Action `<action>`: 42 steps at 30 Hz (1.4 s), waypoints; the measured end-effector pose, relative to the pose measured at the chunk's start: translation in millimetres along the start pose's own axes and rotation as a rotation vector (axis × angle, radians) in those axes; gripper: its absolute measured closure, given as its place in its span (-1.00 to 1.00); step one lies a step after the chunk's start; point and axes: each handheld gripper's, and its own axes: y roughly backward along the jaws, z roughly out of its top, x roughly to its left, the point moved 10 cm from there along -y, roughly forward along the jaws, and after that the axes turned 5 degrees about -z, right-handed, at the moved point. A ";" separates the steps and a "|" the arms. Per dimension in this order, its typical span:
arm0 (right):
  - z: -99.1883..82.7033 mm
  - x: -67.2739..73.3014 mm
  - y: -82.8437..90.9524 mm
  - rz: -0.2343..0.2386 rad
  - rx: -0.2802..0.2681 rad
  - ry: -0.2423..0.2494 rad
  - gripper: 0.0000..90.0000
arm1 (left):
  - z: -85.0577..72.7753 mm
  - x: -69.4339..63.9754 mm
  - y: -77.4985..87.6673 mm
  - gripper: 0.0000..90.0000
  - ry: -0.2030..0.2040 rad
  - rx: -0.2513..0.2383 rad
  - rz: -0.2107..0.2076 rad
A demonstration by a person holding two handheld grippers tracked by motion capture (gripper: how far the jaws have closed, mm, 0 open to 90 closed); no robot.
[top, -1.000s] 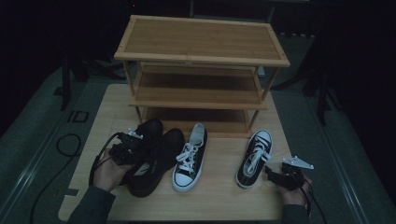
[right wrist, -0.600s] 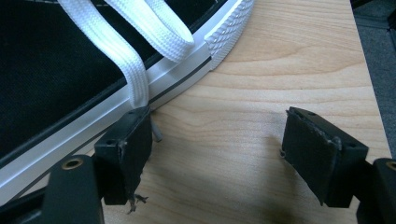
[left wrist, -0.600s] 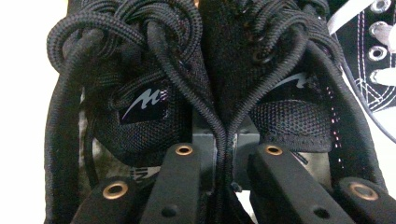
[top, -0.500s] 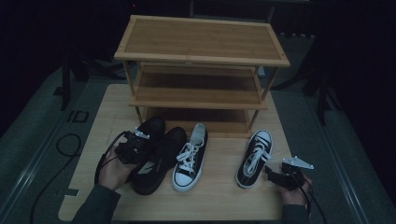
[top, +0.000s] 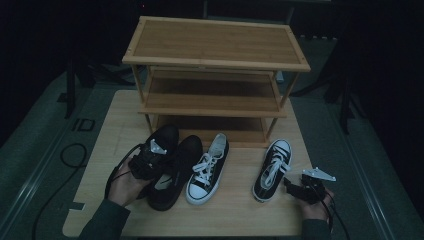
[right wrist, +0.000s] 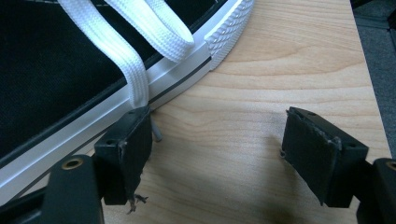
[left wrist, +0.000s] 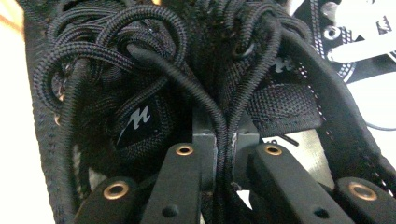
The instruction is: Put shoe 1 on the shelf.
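Note:
Two black lace-up shoes (top: 172, 182) lie side by side at the table's front left. My left gripper (top: 149, 159) sits over them, shut on black laces (left wrist: 177, 79) that run down between its jaws (left wrist: 219, 149). A black sneaker with white laces (top: 207, 167) lies in the middle and its mate (top: 272, 167) to the right. My right gripper (top: 295, 187) rests on the table just right of that mate, open; in its own view (right wrist: 219, 144) the left fingertip touches the white sole (right wrist: 93, 121) under a hanging white lace (right wrist: 135, 70).
A three-tier wooden shoe rack (top: 215, 75) stands at the back of the light wooden table (top: 235, 215), its shelves bare. A black cable (top: 70, 155) loops off the table's left side. Bare wood (right wrist: 261, 70) lies between the right jaws.
The left hand has shifted slightly over the black shoes, still closed on the laces. The right gripper and the sneakers have not moved.

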 end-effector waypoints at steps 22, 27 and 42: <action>0.0 0.1 0.0 0.001 0.000 0.000 -0.47 | 32.9 -32.0 -12.5 0.89 -0.028 -0.024 -0.066; 0.0 0.1 0.0 0.001 0.000 0.001 -0.47 | 39.9 -23.7 -6.7 0.89 0.013 -0.068 -0.053; 0.1 0.0 -0.1 0.001 -0.001 0.002 -0.47 | 62.1 -2.3 -11.5 0.89 0.028 -0.072 0.021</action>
